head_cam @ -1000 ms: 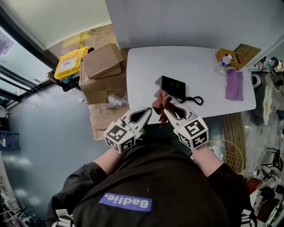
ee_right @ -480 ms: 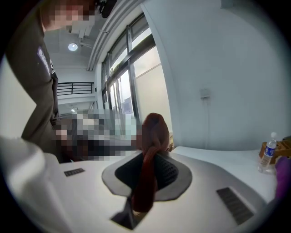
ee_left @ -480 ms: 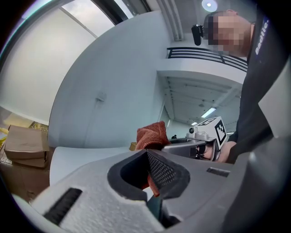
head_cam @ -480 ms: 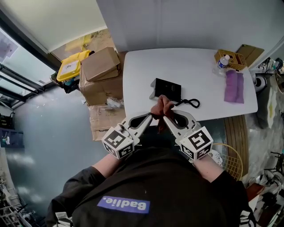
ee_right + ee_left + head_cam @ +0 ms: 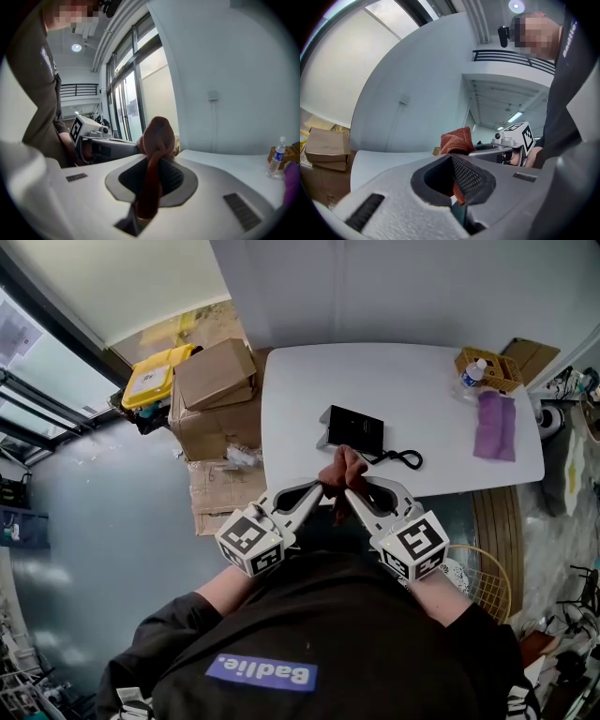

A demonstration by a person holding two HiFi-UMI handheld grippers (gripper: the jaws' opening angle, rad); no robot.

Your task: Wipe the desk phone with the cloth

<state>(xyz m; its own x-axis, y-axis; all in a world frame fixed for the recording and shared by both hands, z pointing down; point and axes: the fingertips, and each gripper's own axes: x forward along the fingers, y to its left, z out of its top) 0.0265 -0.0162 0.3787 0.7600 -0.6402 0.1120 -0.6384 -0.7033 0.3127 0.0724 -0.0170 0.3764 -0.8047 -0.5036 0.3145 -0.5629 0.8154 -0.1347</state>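
A black desk phone [image 5: 353,427] with a coiled cord [image 5: 401,458] lies on the white table [image 5: 412,381], near its front edge. Just in front of that edge, both grippers meet tip to tip on a rust-red cloth [image 5: 339,468]. My left gripper [image 5: 320,487] is shut on one part of the cloth [image 5: 456,141]. My right gripper [image 5: 348,487] is shut on another part, and the cloth [image 5: 156,140] bunches above its jaws and hangs down between them. The cloth sits a little short of the phone, apart from it.
A purple cloth [image 5: 494,425], a water bottle [image 5: 471,372] and a wicker basket [image 5: 490,362] sit at the table's right end. Cardboard boxes [image 5: 214,390] and a yellow case [image 5: 153,378] stand left of the table. A wire basket [image 5: 490,582] is on the floor at right.
Over the last second the left gripper closed in on the cloth beside the right one. In the last half second nothing visibly moved.
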